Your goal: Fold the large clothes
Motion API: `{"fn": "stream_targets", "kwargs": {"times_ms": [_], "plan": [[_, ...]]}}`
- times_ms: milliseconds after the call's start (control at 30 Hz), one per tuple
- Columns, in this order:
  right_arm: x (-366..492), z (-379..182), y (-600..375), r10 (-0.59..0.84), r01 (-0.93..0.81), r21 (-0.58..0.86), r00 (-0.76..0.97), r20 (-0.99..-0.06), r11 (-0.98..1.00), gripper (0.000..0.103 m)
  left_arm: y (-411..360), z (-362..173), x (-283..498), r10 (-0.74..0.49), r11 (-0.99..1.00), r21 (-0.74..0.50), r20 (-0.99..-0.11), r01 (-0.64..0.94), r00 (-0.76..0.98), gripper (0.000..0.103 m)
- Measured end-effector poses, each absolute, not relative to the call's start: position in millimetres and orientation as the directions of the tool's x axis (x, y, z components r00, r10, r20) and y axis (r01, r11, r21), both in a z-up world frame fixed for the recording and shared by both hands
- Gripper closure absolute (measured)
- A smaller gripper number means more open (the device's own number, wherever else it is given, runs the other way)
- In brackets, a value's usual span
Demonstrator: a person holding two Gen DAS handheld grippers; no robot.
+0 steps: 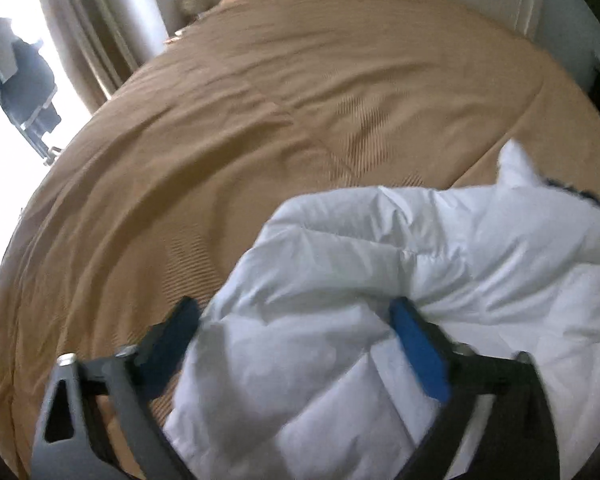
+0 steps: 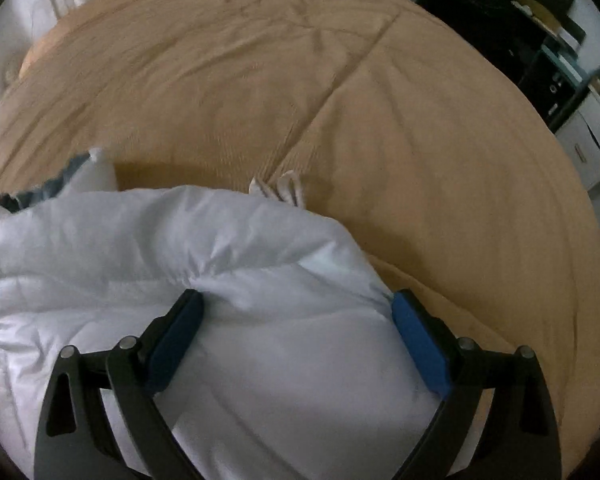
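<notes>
Presently we find both tongs standing over a white padded garment [image 1: 340, 288] that lies bunched on a bed with a tan cover [image 1: 220, 120].

Nearest, in the left wrist view, the left tongs [image 1: 296, 312] have their blue pads [image 1: 420, 356] wide apart. The garment's left edge bulges up between them. The right-hand pad lies against a fold of the white cloth; the left-hand pad stands just off the cloth, over the tan cover. We see no clamping: the cloth is not pinched from both sides.

In the right wrist view, the right tongs [image 2: 296, 304] are likewise spread wide, blue pads [image 2: 420, 344] at either side of a broad quilted stretch of the garment [image 2: 220, 280]. Both pad tips touch or nearly touch the cloth; the picture is too blurred for us to settle which. The garment's right edge ends just beside the right-hand pad, with tan cover [image 2: 440, 160] beyond it.

Farther on, the garment sits near the bed's near edge, well short of the far edge. A dark trim [image 2: 44, 188] shows at its far side, and some white ties [image 2: 288, 188] lie on the cover at its far edge.

Beyond the garment, the tan cover runs bare and creased to the far edge. Past the bed's left edge hangs a curtain [image 1: 100, 32] beside a bright window. Off the bed's far right corner stands dark shelving [image 2: 520, 32].
</notes>
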State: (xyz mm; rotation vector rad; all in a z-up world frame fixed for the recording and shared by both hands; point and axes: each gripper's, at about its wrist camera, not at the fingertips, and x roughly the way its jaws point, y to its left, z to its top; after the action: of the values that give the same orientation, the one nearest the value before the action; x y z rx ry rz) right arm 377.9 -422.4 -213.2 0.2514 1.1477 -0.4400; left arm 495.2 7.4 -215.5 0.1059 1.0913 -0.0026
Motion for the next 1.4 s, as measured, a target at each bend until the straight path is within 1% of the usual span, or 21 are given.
{"fn": "stream_targets", "kwargs": {"times_ms": [33,100,200,300,333,367,433,500,567,633,700,767,833,933,1000,1067,1133,1200,1300,1333,1400], "plan": [[370,-202,-417,-0.200,0.443,-0.013,0.380,-0.903,0.896,0.012,10,-205,487,0.040,0.996,0.073,-0.877,0.050,0.479,0.022],[344,-177,-403,-0.181,0.394,0.028,0.481,-0.858,0.918,0.013,11,-189,463,-0.006,0.997,0.034,-0.860,0.069,0.511,0.022],[296,-148,-366,-0.125,0.293,0.076,0.610,-0.783,0.953,0.013,4,-168,414,-0.151,0.986,-0.090,-0.828,0.137,0.541,0.021],[255,-144,-332,-0.099,0.204,0.048,0.653,-0.751,0.978,0.013,-7,-172,385,-0.194,0.976,-0.106,-0.817,0.188,0.542,0.020],[247,-147,-325,-0.097,0.187,0.034,0.649,-0.755,0.982,0.013,-11,-177,378,-0.191,0.976,-0.103,-0.825,0.192,0.531,0.020],[233,-155,-324,-0.091,0.179,0.033,0.641,-0.762,0.983,0.013,-11,-190,376,-0.154,0.983,-0.078,-0.842,0.166,0.517,0.020],[226,-175,-326,-0.084,0.198,0.044,0.594,-0.800,0.979,0.013,-10,-209,369,-0.123,0.988,-0.059,-0.860,0.143,0.494,0.018],[219,-199,-343,-0.093,0.215,0.041,0.577,-0.811,0.976,0.013,-7,-216,361,-0.129,0.987,-0.055,-0.835,0.152,0.536,0.018],[213,-207,-354,-0.100,0.236,0.051,0.584,-0.806,0.970,0.013,-1,-218,362,-0.103,0.987,-0.011,-0.815,0.163,0.570,0.018],[211,-213,-368,-0.107,0.255,0.058,0.586,-0.803,0.965,0.014,11,-224,367,-0.111,0.989,-0.034,-0.822,0.145,0.559,0.018],[209,-217,-380,-0.057,0.262,0.123,0.587,-0.808,0.957,0.014,16,-223,370,-0.112,0.990,-0.046,-0.824,0.131,0.556,0.018],[208,-214,-375,-0.088,0.278,0.096,0.583,-0.808,0.956,0.014,19,-215,366,-0.074,0.994,-0.016,-0.823,0.107,0.563,0.020],[206,-198,-359,-0.147,0.306,0.050,0.585,-0.798,0.951,0.020,18,-203,357,-0.072,0.996,-0.026,-0.814,0.087,0.576,0.022],[193,-168,-323,-0.090,0.215,0.079,0.677,-0.730,0.973,0.020,9,-180,332,-0.144,0.988,-0.076,-0.770,0.134,0.621,0.021],[192,-156,-290,-0.051,0.138,0.068,0.711,-0.701,0.988,0.020,4,-172,315,-0.139,0.988,-0.065,-0.752,0.137,0.645,0.020],[196,-157,-266,-0.005,0.065,0.060,0.715,-0.699,0.996,0.020,11,-174,309,-0.132,0.991,-0.078,-0.761,0.113,0.635,0.020],[204,-182,-246,-0.005,0.023,0.014,0.656,-0.755,1.000,0.020,35,-182,306,-0.121,0.992,-0.123,-0.788,0.039,0.603,0.020],[205,-211,-245,0.003,0.025,0.024,0.626,-0.780,0.999,0.018,67,-189,305,-0.133,0.980,-0.194,-0.805,-0.045,0.579,0.020],[207,-220,-249,0.011,0.010,0.022,0.637,-0.771,1.000,0.015,129,-200,299,-0.227,0.903,-0.384,-0.808,-0.194,0.544,0.020],[209,-220,-249,0.015,0.010,0.027,0.631,-0.776,1.000,0.014,142,-205,293,-0.271,0.868,-0.445,-0.798,-0.222,0.539,0.020],[210,-220,-252,0.021,0.012,0.037,0.627,-0.779,0.999,0.012,151,-213,281,-0.332,0.824,-0.514,-0.779,-0.238,0.532,0.020]]}}
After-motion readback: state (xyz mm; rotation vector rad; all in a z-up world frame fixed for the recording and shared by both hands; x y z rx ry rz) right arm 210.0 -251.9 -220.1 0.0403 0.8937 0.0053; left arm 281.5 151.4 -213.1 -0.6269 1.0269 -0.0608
